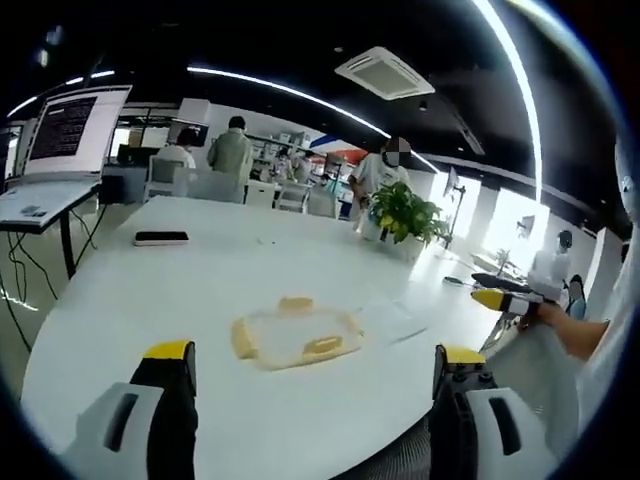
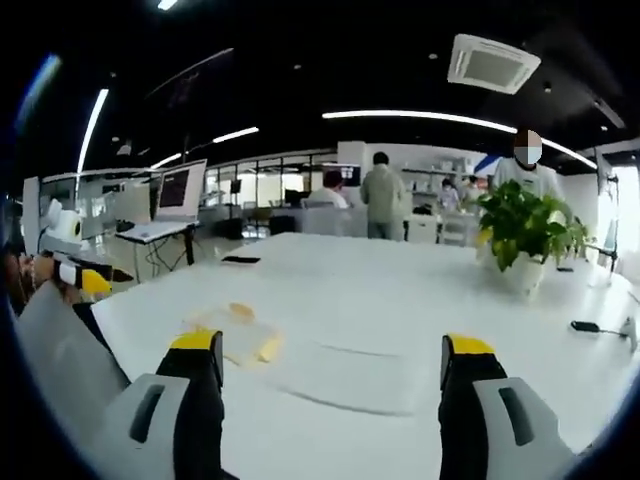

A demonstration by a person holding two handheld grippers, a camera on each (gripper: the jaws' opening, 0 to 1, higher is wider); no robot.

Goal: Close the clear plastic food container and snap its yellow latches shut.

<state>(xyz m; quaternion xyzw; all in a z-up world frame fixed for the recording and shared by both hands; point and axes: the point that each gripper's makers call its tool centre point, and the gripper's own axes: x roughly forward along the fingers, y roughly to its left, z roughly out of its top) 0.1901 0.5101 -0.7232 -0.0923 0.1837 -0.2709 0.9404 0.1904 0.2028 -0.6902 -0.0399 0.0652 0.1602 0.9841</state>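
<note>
On the white tabletop (image 1: 150,300), which runs wide and round-edged across an open office, nothing of the task has begun. You stand at its near edge with both tools raised and well apart from the work.

Your left hand-held gripper (image 1: 312,375) is released, its yellow-tipped jaws spread wide with nothing between them. Your right hand-held gripper (image 2: 332,370) is released too, jaws spread and bare.

Lying flat near the tabletop's near edge is the clear plastic food container (image 1: 297,335); I judge it is not yet closed. Its yellow latches (image 1: 322,346) show as pale yellow tabs at its sides. In the left gripper view it sits between your jaws, ahead of them. In the right gripper view it sits to the left, just past your left jaw.

The step in hand is the approach. Next you likely need to bring both tools down to the container, steady it with one, and fold the lid over with the other before pressing each latch.

A clear flat sheet (image 2: 350,375) near the container shows plainly in the right gripper view, faintly in the left. A potted plant (image 2: 525,235) and a dark phone (image 1: 161,238) appear in both. Your right tool enters the left gripper view from the right edge.
</note>
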